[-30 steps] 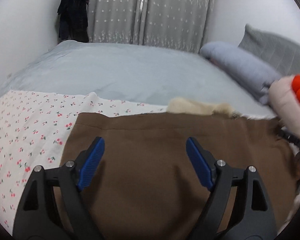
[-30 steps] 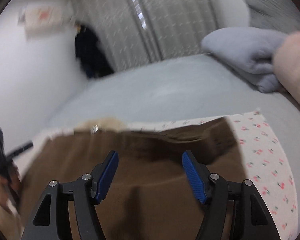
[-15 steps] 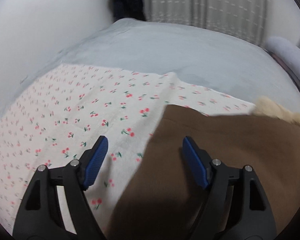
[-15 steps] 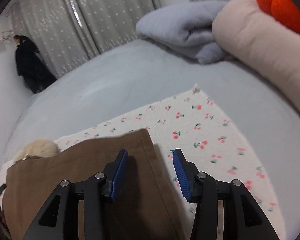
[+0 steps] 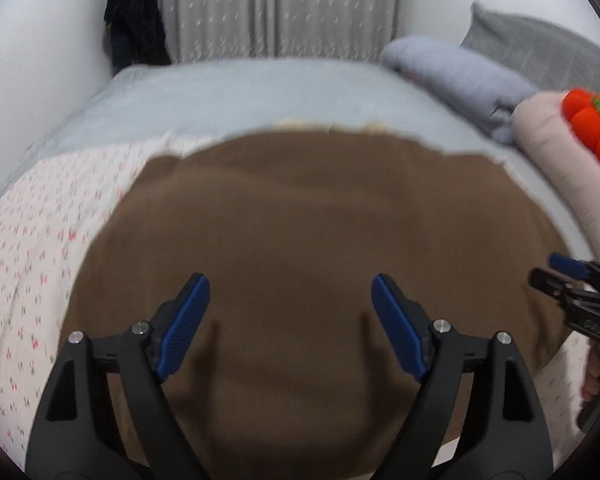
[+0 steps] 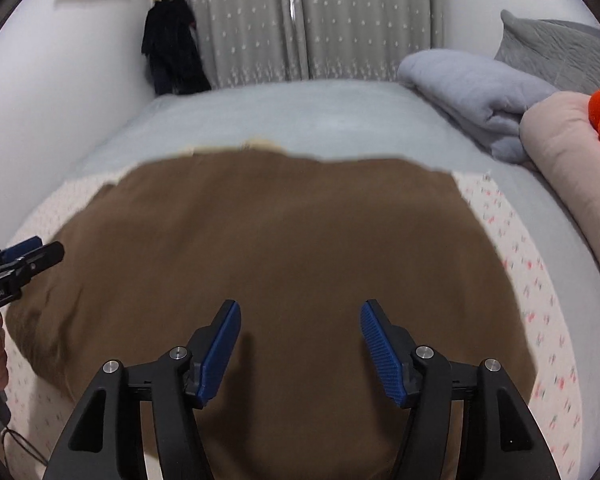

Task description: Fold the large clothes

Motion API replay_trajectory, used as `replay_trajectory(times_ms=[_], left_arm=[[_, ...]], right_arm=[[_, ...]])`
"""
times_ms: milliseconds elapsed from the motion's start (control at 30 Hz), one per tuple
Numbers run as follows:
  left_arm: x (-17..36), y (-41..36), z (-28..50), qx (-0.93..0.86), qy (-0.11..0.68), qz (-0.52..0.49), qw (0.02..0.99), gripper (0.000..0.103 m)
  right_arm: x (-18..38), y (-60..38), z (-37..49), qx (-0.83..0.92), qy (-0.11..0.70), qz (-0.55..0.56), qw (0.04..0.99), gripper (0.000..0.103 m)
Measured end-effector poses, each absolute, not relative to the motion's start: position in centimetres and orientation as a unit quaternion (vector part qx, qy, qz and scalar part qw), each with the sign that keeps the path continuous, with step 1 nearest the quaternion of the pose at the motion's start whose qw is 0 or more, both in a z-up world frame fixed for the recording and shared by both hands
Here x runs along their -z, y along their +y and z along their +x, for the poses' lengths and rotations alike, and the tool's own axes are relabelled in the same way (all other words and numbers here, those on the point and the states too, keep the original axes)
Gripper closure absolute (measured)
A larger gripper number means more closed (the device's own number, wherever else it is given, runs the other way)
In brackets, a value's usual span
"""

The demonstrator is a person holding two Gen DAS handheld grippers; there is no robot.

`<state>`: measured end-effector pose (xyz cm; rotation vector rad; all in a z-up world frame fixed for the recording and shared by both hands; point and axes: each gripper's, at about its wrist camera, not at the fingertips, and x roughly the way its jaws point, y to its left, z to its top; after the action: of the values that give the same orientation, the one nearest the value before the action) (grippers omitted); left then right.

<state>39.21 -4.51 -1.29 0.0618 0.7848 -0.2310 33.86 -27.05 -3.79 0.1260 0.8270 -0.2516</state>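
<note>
Brown cloth [image 5: 312,220] is lying spread flat on the cherry-print sheet [image 5: 32,240], which is covering the near part of the bed [image 5: 236,92], with a strip of cream lining [image 6: 260,145] peeking out past its far edge. Both tools are hovering over the garment's near half: the left gripper [image 5: 290,326] is showing its blue pads spread wide with nothing between them, and the right gripper [image 6: 300,350] is likewise gaping and holding nothing. Judging from this layout, the step in hand is picking grasp points for a fold, and doing it well probably means reaching for two matching corners or edge points, one per tool, not the middle where both are pointing. Each jaw should be sliding under only the brown layer, leaving the sheet behind, and both should be lifting evenly so the edges are landing square. Pillows [image 6: 472,88] at the right are sitting well apart from the work.
</note>
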Motion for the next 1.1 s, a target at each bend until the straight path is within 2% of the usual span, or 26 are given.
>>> replay_trajectory(times_ms=[67, 133, 233, 400, 567, 667, 733, 833, 967, 1100], left_arm=[[3.3, -3.4, 39.6, 0.074, 0.418, 0.048, 0.904, 0.019], [4.8, -0.2, 39.7, 0.064, 0.439, 0.007, 0.896, 0.016], [5.0, 3.4, 39.4, 0.049, 0.436, -0.03, 0.898, 0.016], [5.0, 6.4, 38.8, -0.001, 0.434, 0.017, 0.901, 0.016], [5.0, 11.2, 37.8, -0.008, 0.464, -0.087, 0.882, 0.016], [4.4, 12.0, 36.6, -0.008, 0.467, -0.092, 0.879, 0.016], [3.8, 11.8, 35.6, -0.011, 0.467, -0.078, 0.881, 0.016], [3.3, 12.0, 35.3, -0.019, 0.47, -0.062, 0.88, 0.016], [2.2, 11.9, 34.0, -0.013, 0.476, -0.077, 0.876, 0.016], [1.9, 11.5, 32.8, 0.047, 0.484, -0.159, 0.859, 0.016]], right_arm=[[5.1, -27.1, 33.5, 0.131, 0.432, 0.066, 0.89, 0.038], [6.6, -29.3, 33.1, 0.134, 0.438, 0.095, 0.884, 0.036], [7.2, -32.7, 30.8, 0.152, 0.434, 0.15, 0.875, 0.036], [7.0, -35.9, 27.4, 0.143, 0.41, 0.204, 0.878, 0.039], [6.6, -37.3, 25.4, 0.135, 0.399, 0.23, 0.877, 0.041], [5.4, -37.0, 23.6, 0.168, 0.4, 0.227, 0.872, 0.041], [5.4, -37.8, 22.9, 0.205, 0.407, 0.224, 0.862, 0.037], [6.0, -38.3, 21.9, 0.273, 0.433, 0.178, 0.84, 0.034], [6.1, -39.3, 20.0, 0.251, 0.425, 0.243, 0.835, 0.034], [5.2, -39.8, 18.4, 0.238, 0.4, 0.284, 0.838, 0.031]])
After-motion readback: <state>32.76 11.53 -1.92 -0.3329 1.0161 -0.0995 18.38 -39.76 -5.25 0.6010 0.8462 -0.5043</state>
